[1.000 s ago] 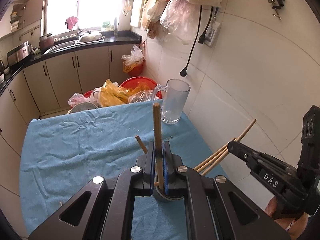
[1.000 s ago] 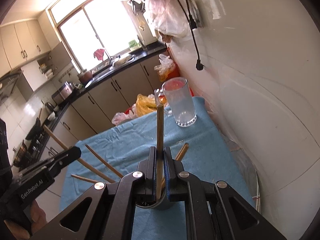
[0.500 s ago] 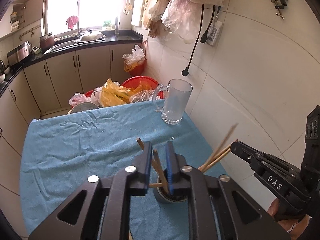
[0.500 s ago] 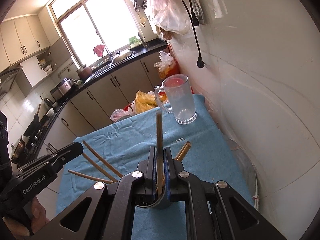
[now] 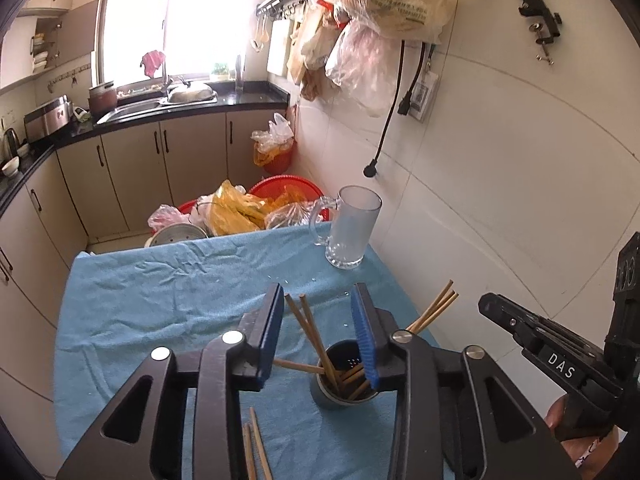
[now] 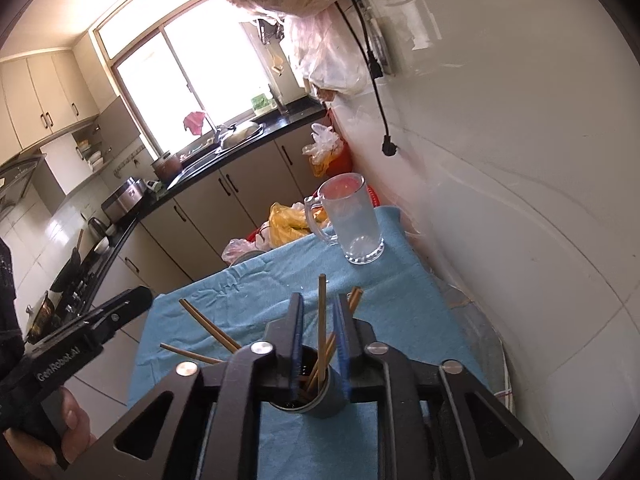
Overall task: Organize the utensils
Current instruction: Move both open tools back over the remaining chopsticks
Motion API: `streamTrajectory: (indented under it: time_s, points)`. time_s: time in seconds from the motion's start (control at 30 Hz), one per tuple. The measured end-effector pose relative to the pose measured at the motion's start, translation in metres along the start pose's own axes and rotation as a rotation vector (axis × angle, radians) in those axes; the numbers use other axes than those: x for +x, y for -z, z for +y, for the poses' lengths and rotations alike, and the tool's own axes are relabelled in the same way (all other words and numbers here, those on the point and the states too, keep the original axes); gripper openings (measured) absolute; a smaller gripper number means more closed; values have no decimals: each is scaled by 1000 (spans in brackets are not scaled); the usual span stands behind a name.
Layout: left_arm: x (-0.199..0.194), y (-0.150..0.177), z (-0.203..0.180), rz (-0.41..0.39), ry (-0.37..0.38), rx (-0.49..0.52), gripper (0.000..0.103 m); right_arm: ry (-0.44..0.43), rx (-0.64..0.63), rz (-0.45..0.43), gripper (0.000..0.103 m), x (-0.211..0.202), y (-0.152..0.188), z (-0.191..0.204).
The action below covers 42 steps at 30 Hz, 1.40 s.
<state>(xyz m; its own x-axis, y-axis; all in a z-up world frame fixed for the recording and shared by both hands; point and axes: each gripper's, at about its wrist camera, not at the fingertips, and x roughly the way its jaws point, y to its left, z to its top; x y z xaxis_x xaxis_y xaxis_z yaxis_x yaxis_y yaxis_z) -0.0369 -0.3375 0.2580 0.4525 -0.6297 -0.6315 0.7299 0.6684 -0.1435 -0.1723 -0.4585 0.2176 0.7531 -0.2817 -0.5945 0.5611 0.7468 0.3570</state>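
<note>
A: Chopsticks (image 5: 310, 330) standing in the dark round holder (image 5: 340, 396) on the blue cloth (image 5: 160, 300), fanned out at all angles. 2 lean left between the left gripper (image 5: 318, 332)'s blue pads, 3 poke out to the right behind its right finger.

B: And those pads are clear of the sticks. The jaws are opening, nothing pinched.

A: Over on the right wrist view, the right gripper (image 6: 319, 330) sits straight above the holder (image 6: 316, 396). 1 chopstick (image 6: 321, 320) rises upright between its pads.

B: Jaws opening there too, a narrow gap either side of that stick, so it looks released. The holder's base is hidden behind both sets of fingers.

A: More chopsticks lie loose on the cloth at the bottom edge (image 5: 252, 448), cut off by the frame; I can't count them.

B: Glass mug (image 5: 352, 232) at the far right corner of the cloth, well apart from the holder, just beside the white tiled wall (image 5: 500, 200).

A: A hand (image 6: 60, 432) shows under the left gripper's handle, mostly cropped.
</note>
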Motion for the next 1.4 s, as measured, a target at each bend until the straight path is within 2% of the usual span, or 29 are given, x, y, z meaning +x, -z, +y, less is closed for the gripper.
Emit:
streamTrajectory:
  time_s: [0.13,0.33,0.47,0.53,0.67,0.7,0.9,0.97,1.1,1.4]
  points:
    - [-17,5,6,-17,-15,-12,44,17,6,2,32,-10,7,0]
    - [-36,22,22,-14,-40,-41,49,36,8,26,45,-18,27,2]
    - [-47,41,35,-1,-62,-58,50,58,-11,49,48,-20,47,9]
    - [-51,53,41,10,-71,-60,50,80,-21,61,56,-21,56,12]
    - [-59,79,53,37,-93,-68,50,127,-66,83,66,-22,80,21]
    - [-60,86,56,47,-97,-75,50,147,-84,85,72,-23,85,24]
    - [-70,125,76,96,-119,-107,50,208,-145,99,84,-25,111,41]
    - [-74,137,82,110,-127,-119,50,208,-163,95,85,-27,116,46]
    - [-80,161,97,137,-147,-149,50,267,-217,92,85,-28,126,60]
    - [-95,211,127,191,-191,-213,50,252,-235,134,85,-30,152,76]
